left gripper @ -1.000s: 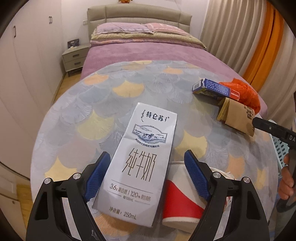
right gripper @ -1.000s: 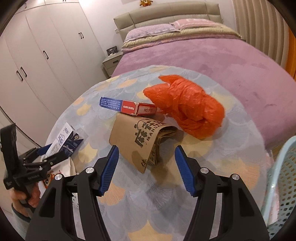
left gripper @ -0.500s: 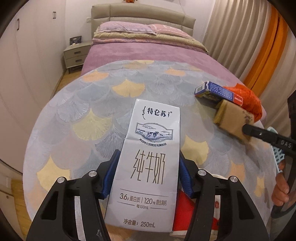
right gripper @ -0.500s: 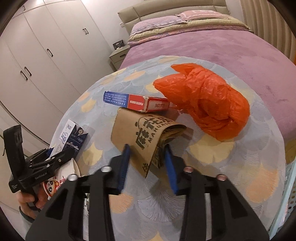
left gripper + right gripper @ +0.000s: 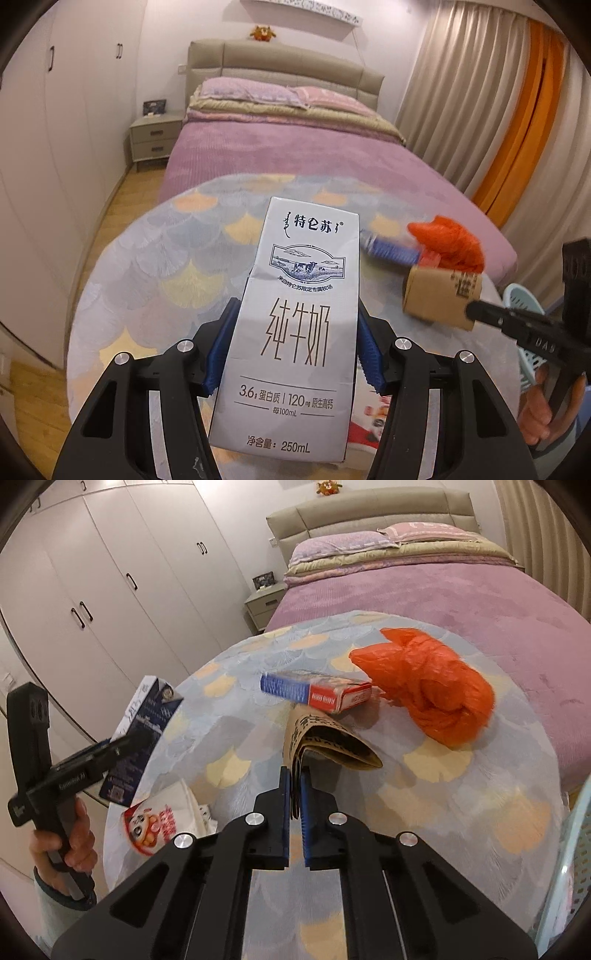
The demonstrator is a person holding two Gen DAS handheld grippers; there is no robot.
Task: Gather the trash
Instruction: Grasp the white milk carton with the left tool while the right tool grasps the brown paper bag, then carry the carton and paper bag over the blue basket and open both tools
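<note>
Left gripper [image 5: 291, 350] clamped milk carton [image 5: 295, 317] mid-frame by its side faces; looked light, stiff, crushable. Right gripper [image 5: 294, 805], having just closed, pinched folded brown paper bag [image 5: 325, 746] at frame centre; thin, floppy.

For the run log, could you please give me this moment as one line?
left gripper: shut on milk carton | right gripper: just closed on brown paper bag | on table: orange bag, blue-red box
</note>
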